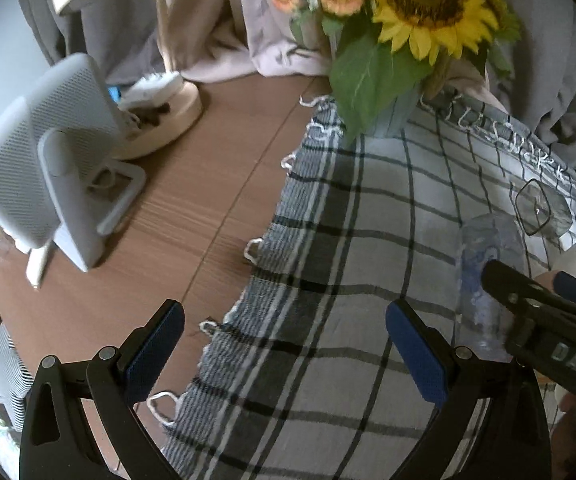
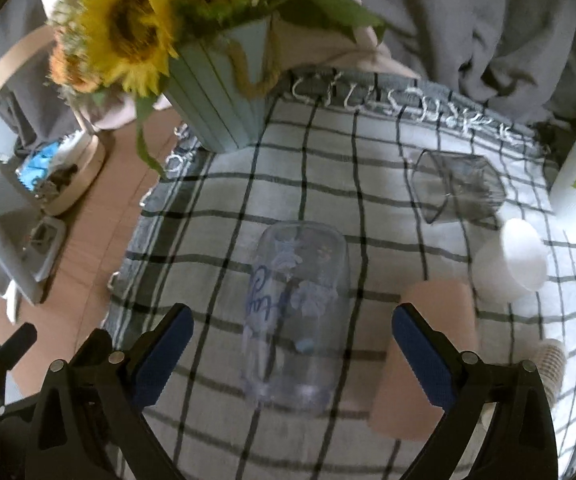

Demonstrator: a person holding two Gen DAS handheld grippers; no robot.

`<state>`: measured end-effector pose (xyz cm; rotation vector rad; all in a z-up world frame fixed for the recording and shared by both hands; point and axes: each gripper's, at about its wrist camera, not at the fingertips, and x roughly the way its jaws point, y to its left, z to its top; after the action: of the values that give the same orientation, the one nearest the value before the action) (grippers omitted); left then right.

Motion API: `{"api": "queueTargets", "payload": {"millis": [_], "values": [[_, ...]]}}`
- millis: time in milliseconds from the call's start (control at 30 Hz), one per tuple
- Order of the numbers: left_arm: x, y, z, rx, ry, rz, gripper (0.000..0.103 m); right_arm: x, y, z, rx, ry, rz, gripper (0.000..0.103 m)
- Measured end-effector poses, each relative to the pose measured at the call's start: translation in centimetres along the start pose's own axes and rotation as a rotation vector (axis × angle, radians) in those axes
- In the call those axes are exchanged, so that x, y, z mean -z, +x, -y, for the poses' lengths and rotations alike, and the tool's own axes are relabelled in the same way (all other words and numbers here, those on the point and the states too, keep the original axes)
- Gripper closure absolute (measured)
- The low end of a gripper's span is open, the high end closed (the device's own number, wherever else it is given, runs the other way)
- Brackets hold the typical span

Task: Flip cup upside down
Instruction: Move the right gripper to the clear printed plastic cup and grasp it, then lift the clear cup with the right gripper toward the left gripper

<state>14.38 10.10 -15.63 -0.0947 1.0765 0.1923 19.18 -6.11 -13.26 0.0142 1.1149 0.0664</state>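
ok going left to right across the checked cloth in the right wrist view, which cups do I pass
Clear printed glass between the open fingers → pink cup → white cup. The dark tinted glass lies further back, above the pink and white ones, so it has no clean place in that order.

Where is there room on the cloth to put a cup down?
The checked cloth is bare between the flower pot and the clear cup. It is crowded on the right, around the dark glass, white cup and tan cup.
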Motion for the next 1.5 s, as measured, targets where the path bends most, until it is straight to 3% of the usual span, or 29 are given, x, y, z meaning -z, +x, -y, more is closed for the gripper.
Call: {"api": "queueTargets", "payload": {"millis": [267, 500, 633, 767, 1133, 1500], "values": [[-0.4, 2.4, 1.0, -0.014, 0.030, -0.040, 0.000, -0.6, 3.9, -0.3, 0.047, -0.012, -0.066, 0.006], [-0.1, 3.9, 1.1, -0.030, 0.036, -0.073, 0.000, -0.8, 6.1, -0.4, 0.067, -0.016, -0.120, 0.015], [0.2, 4.0, 1.0, -0.034, 0.039, -0.080, 0.000, -0.5, 6.9, -0.7, 0.067, -0.024, -0.145, 0.030], [0.1, 3.2, 0.6, -0.039, 0.036, -0.064, 0.000, -0.5, 6.9, -0.9, 0.068, -0.020, -0.153, 0.030], [1.0, -0.7, -1.3, -0.017, 0.036, -0.021, 0.000, 0.6, 0.9, -0.7, 0.014, 0.062, -0.072, 0.030], [4.5, -2.8, -2.1, -0.034, 0.103, -0.055, 0.000, 6.8, -3.6, 0.1, -0.032, 0.169, -0.068, 0.030]]}}
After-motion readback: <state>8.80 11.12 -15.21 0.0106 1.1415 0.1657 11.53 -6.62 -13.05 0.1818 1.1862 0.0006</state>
